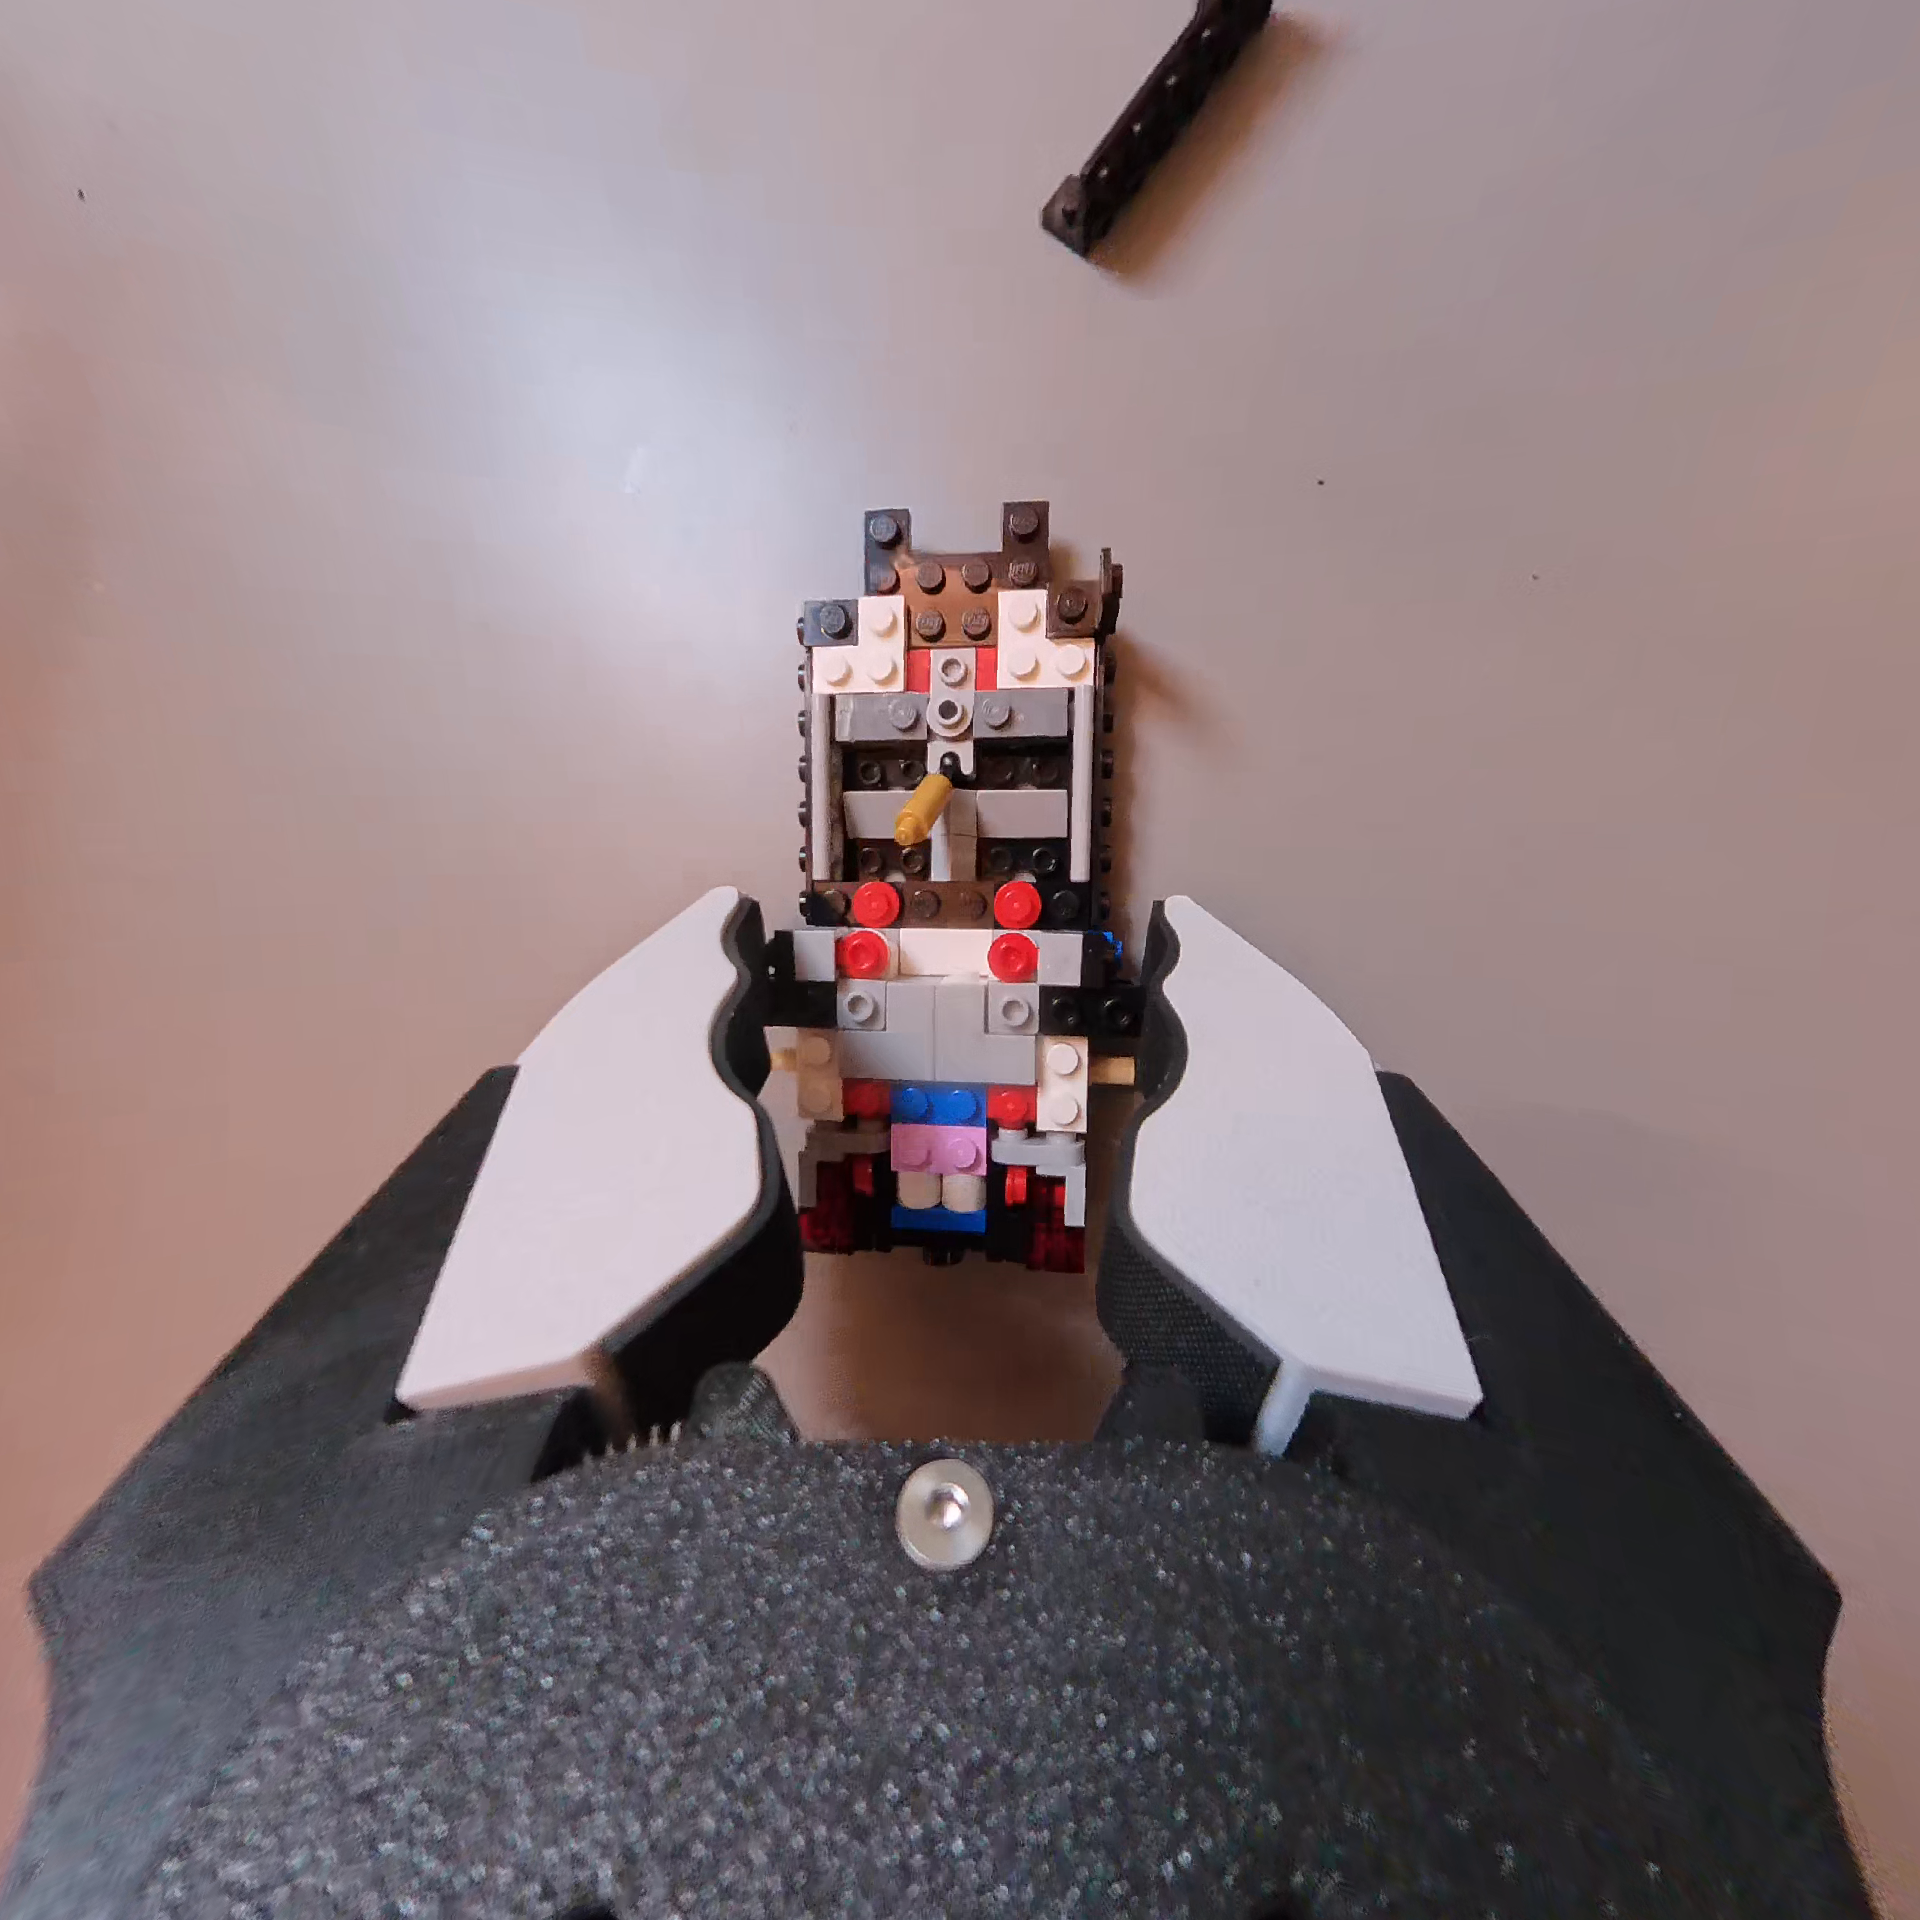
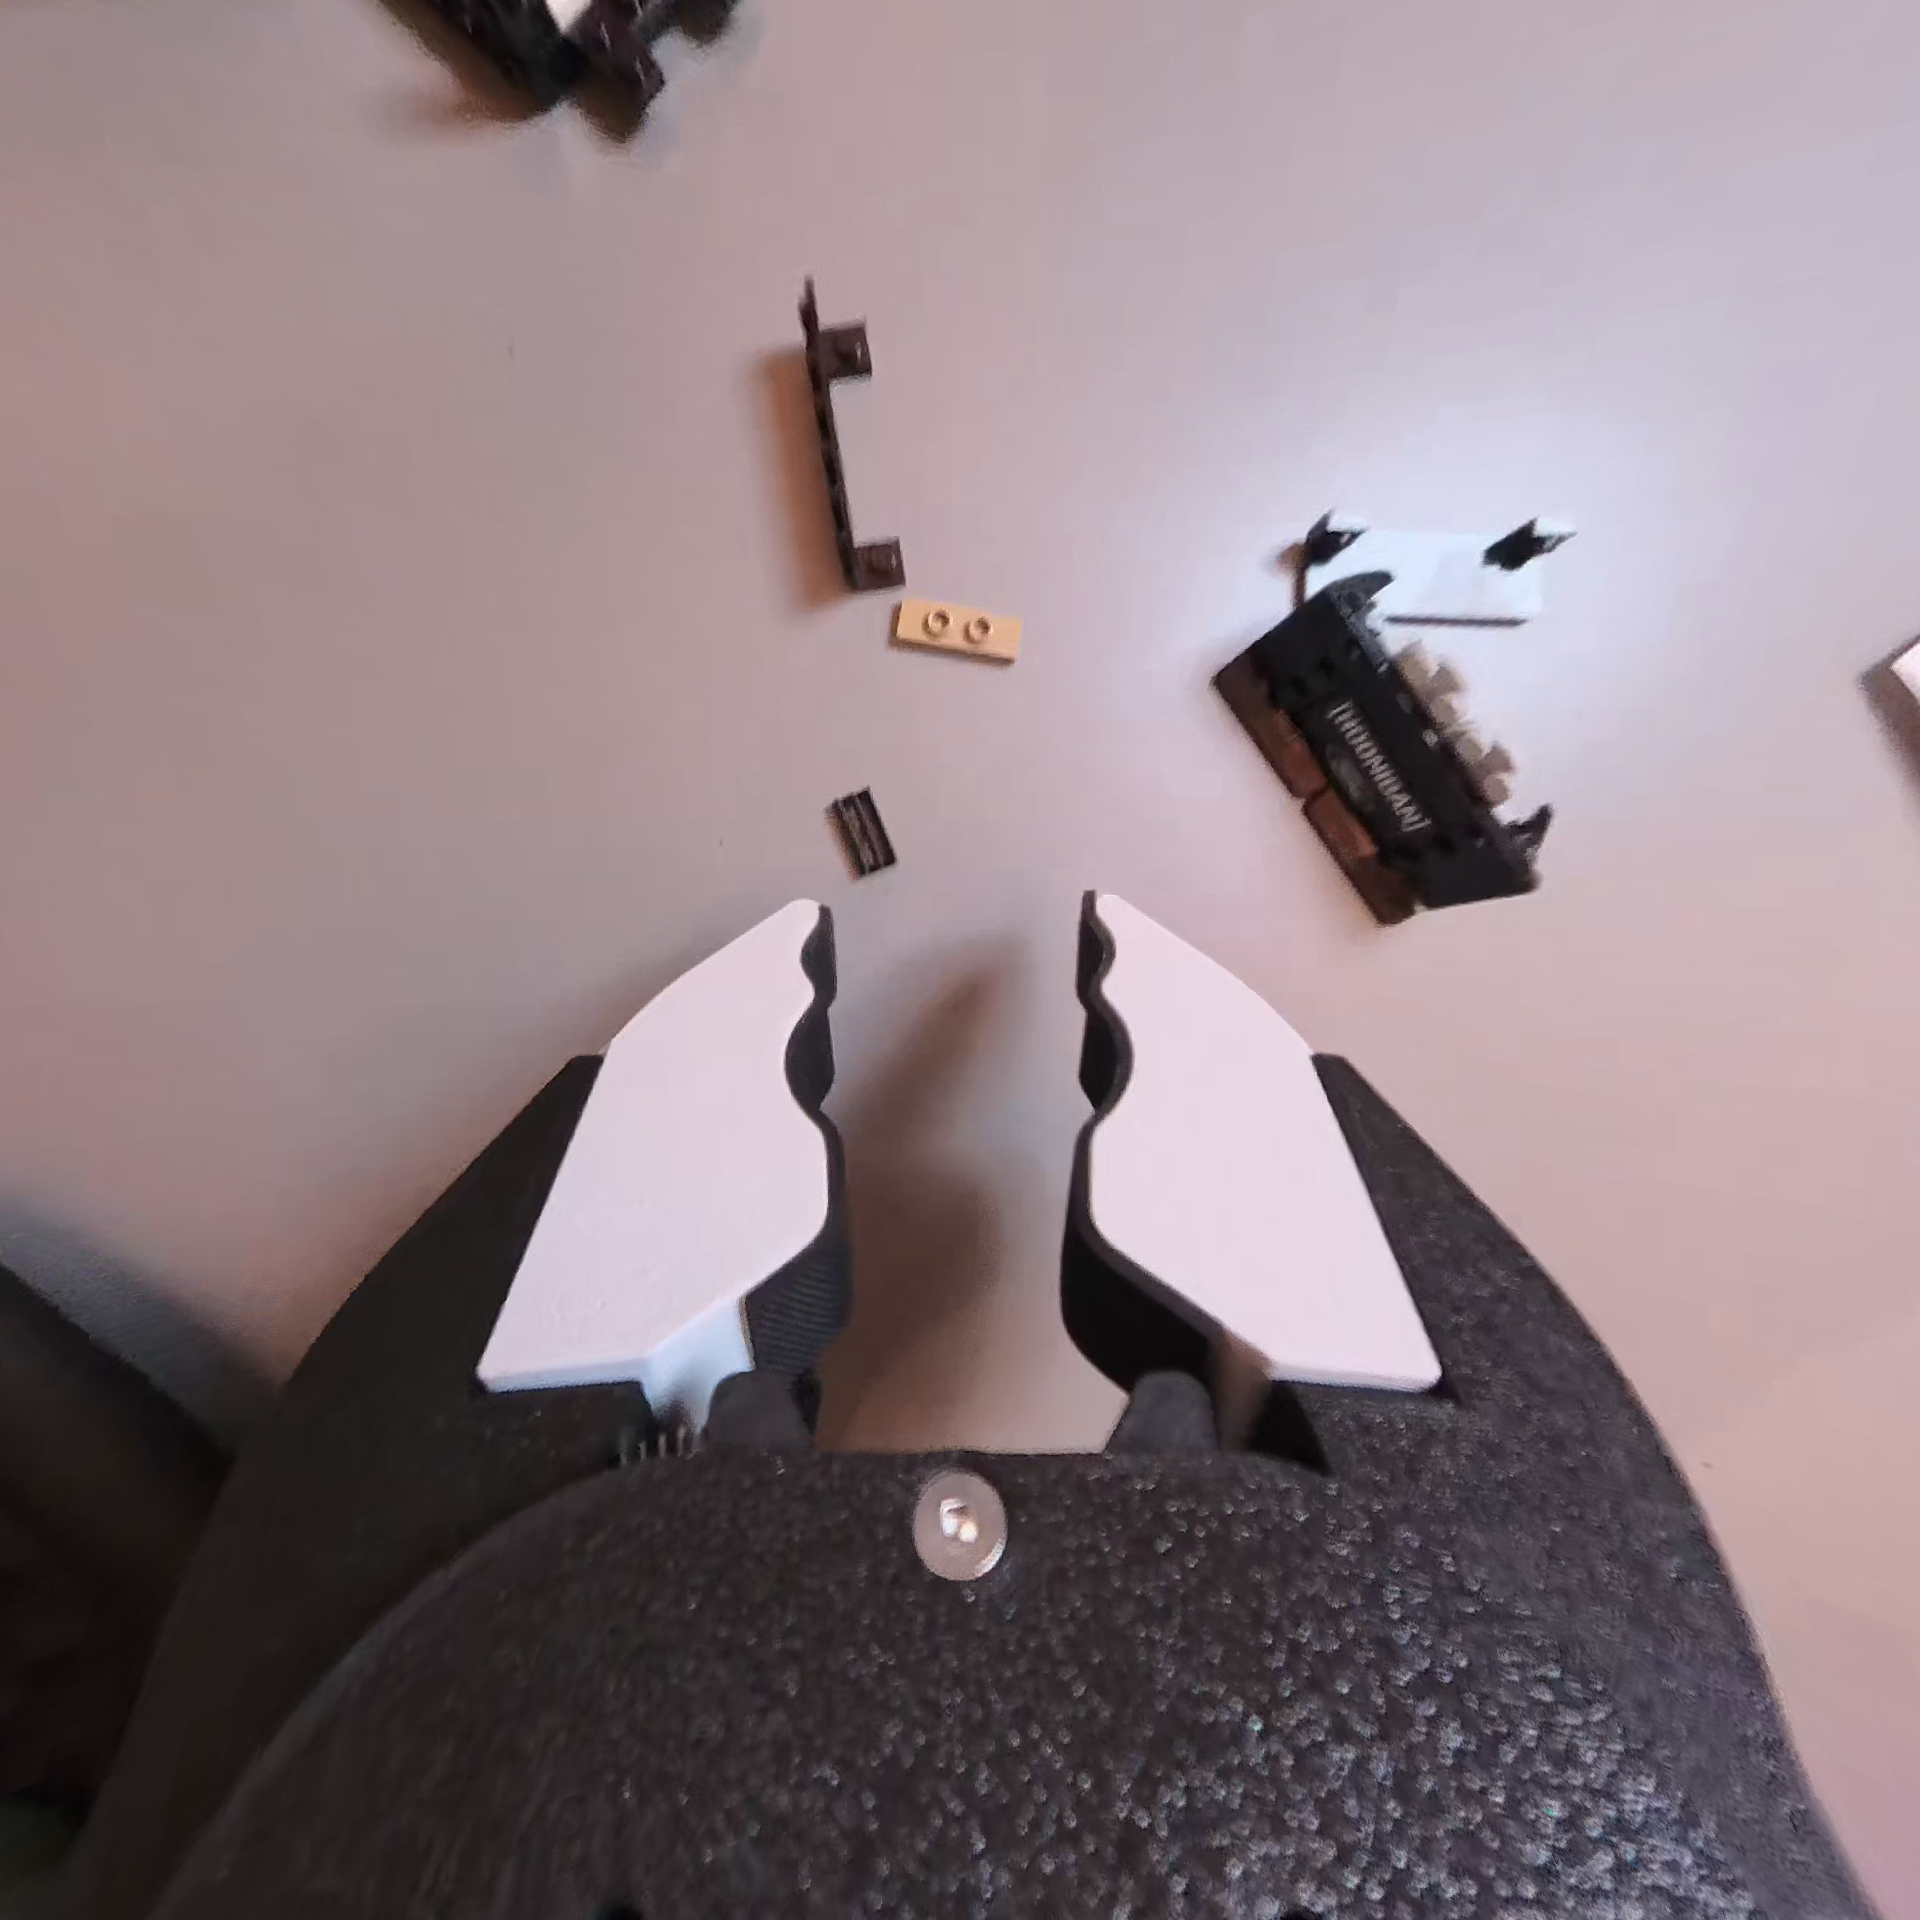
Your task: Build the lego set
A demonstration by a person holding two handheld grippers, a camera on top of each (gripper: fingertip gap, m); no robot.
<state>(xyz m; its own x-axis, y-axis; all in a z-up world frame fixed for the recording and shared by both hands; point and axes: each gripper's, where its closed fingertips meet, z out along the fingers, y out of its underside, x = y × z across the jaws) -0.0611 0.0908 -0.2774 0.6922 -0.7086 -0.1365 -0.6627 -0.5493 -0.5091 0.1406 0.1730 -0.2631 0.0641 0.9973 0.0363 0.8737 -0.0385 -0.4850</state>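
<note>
Studded brick model gripped between left gripper fingers; right gripper gapes

The left tool clamps a multicoloured brick figure; the right tool hangs spread near a small black brick.

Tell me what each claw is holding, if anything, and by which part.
The left claw grips the multicoloured toy-brick figure across its grey, black and white midsection, one finger on each side. The right claw holds nothing; it is open above the grey table.
</note>
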